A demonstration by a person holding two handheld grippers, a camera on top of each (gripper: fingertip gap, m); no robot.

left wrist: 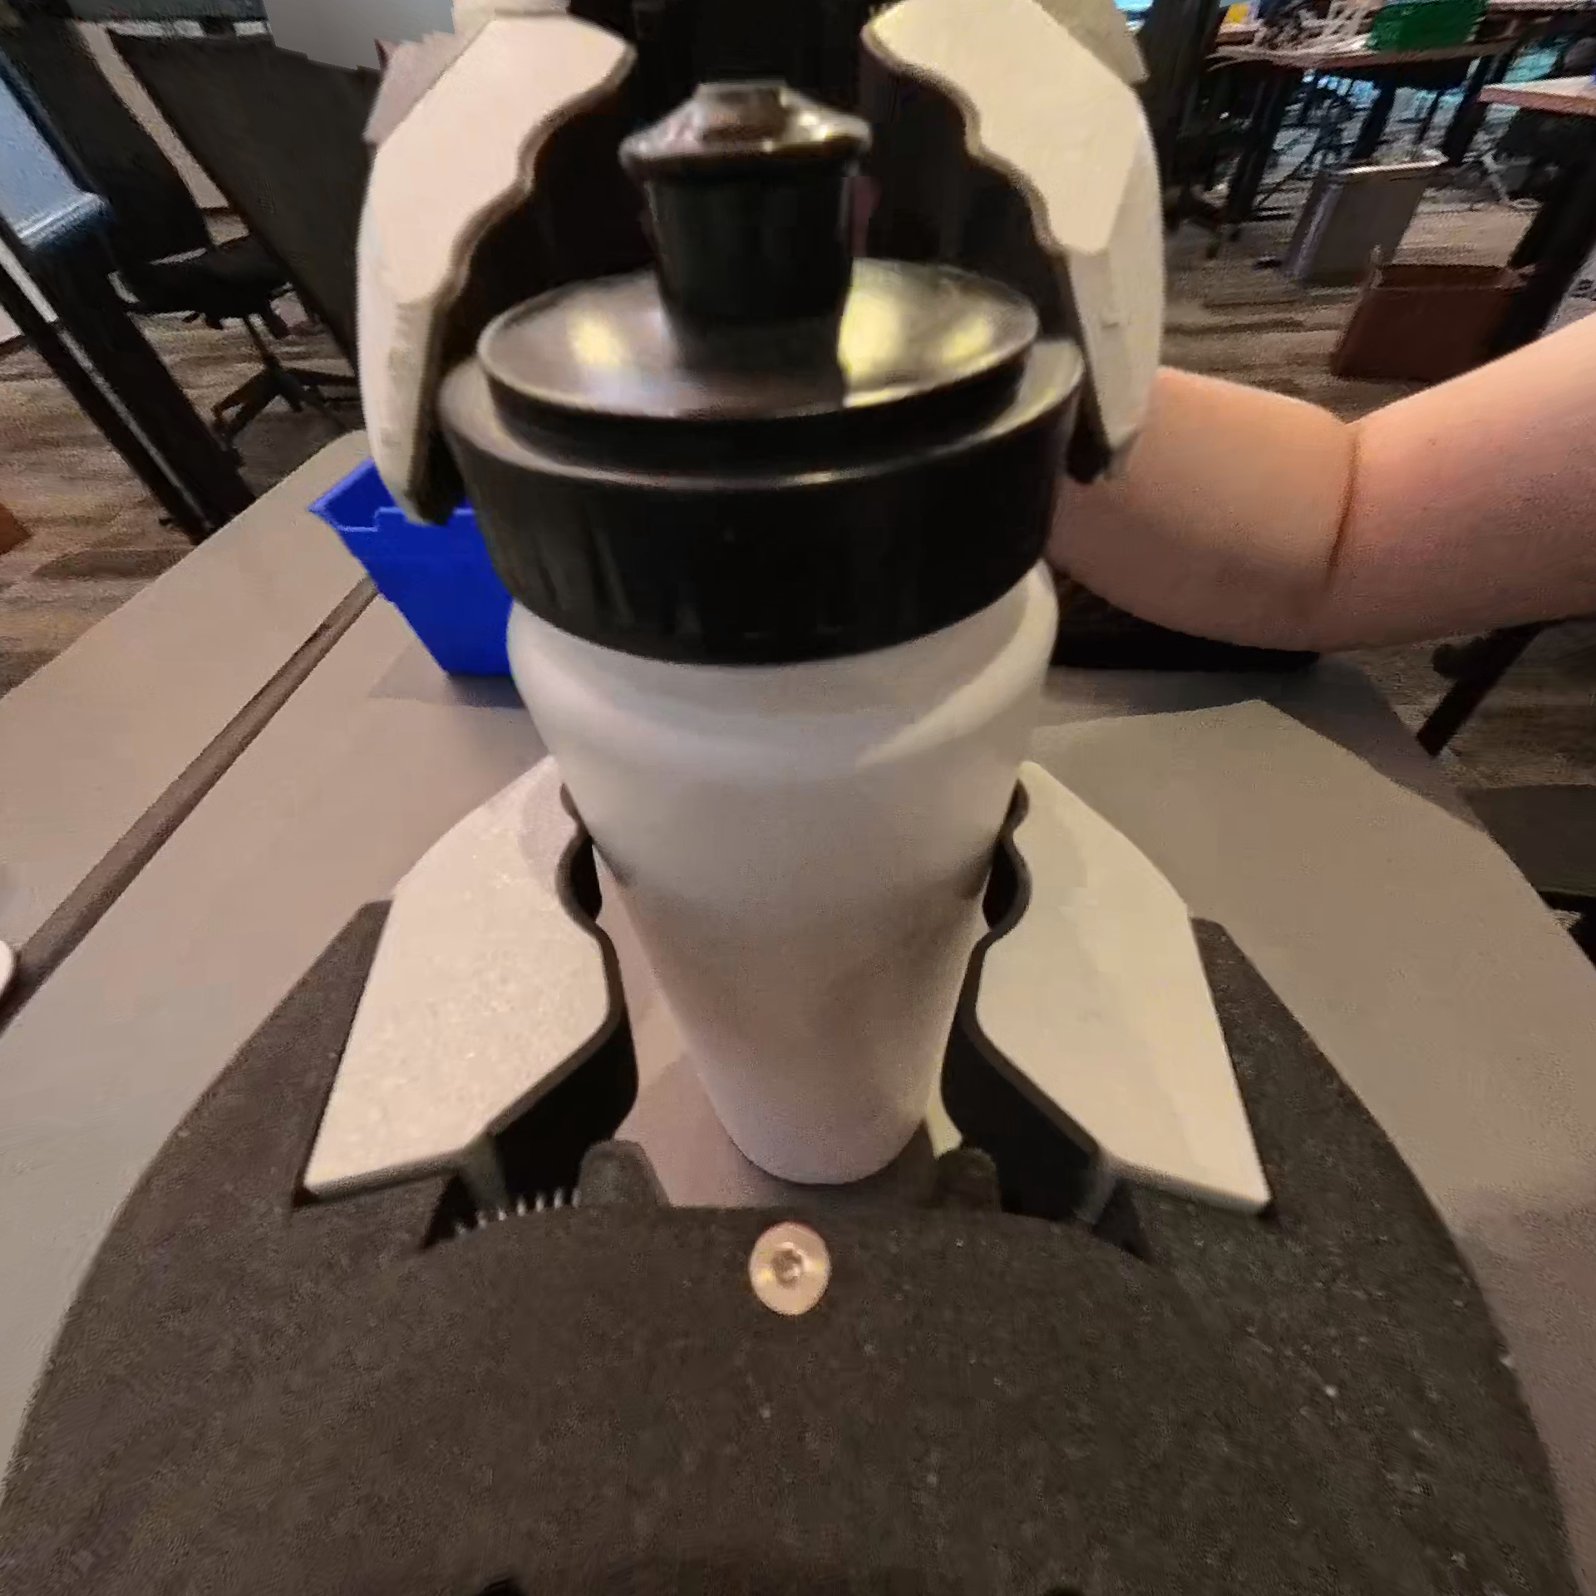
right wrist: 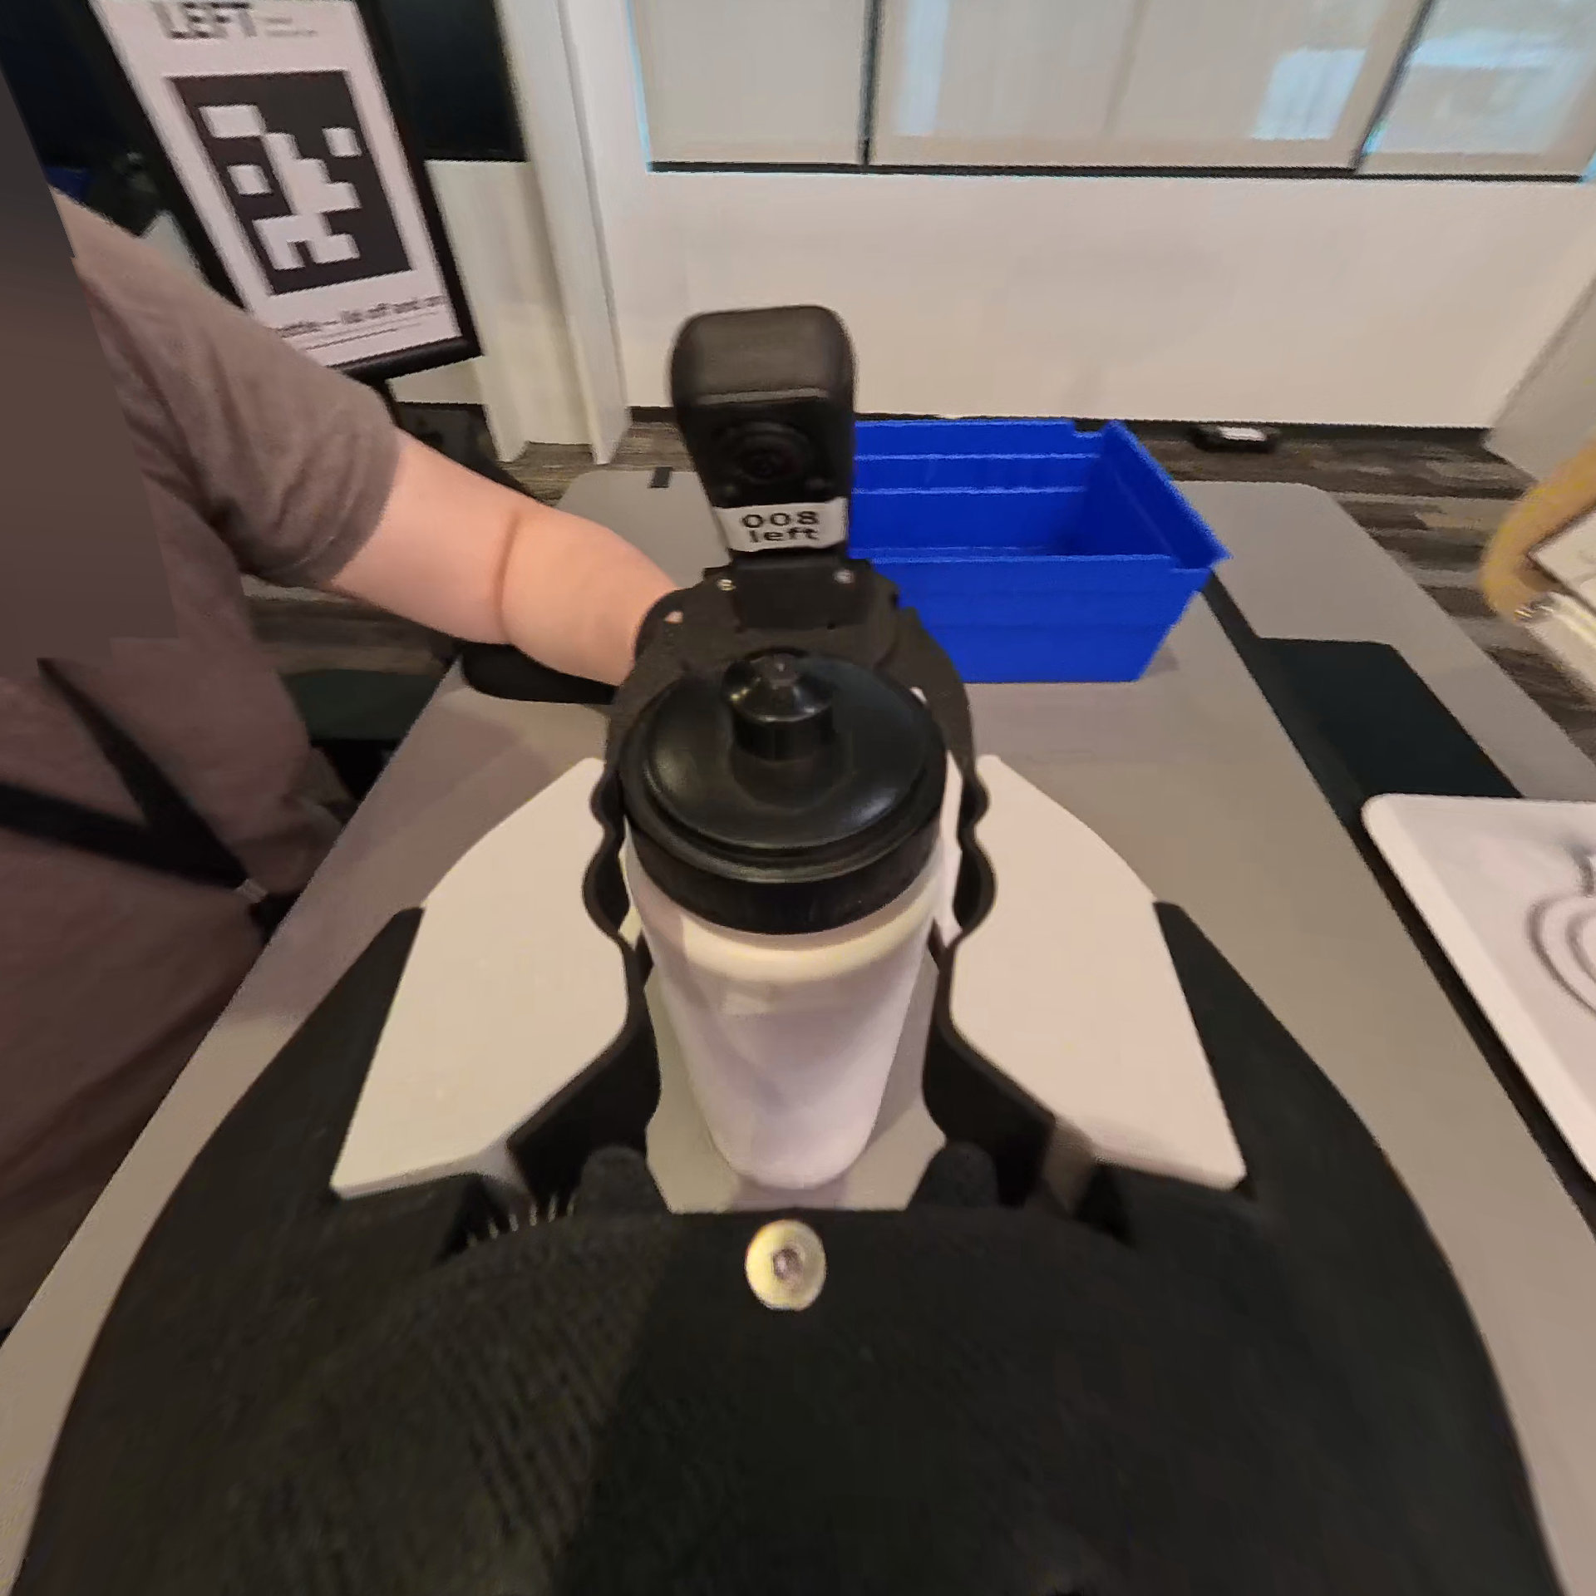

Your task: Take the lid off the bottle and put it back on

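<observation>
Starting at the left of the left wrist view, a blue plastic bin (left wrist: 414, 587) sits on the grey table (left wrist: 173, 777), mostly hidden behind the bottle. In the middle, the left gripper (left wrist: 794, 803) has its jaws pressed against the sides of the white translucent plastic bottle (left wrist: 777, 864), low on its body. The bottle stands upright, but whether its base rests on the table is hard to tell. The black screw-on lid with a pull spout (left wrist: 760, 518) is seated on the neck. The right gripper (right wrist: 794, 777) reaches in from the far side, its jaws clamped on the lid's ribbed rim and their upper ends cut off by the frame. To the right, a bare forearm (left wrist: 1339, 518) runs out of frame. In the right wrist view, a white tray (right wrist: 1485, 950) is cropped at the right edge.
</observation>
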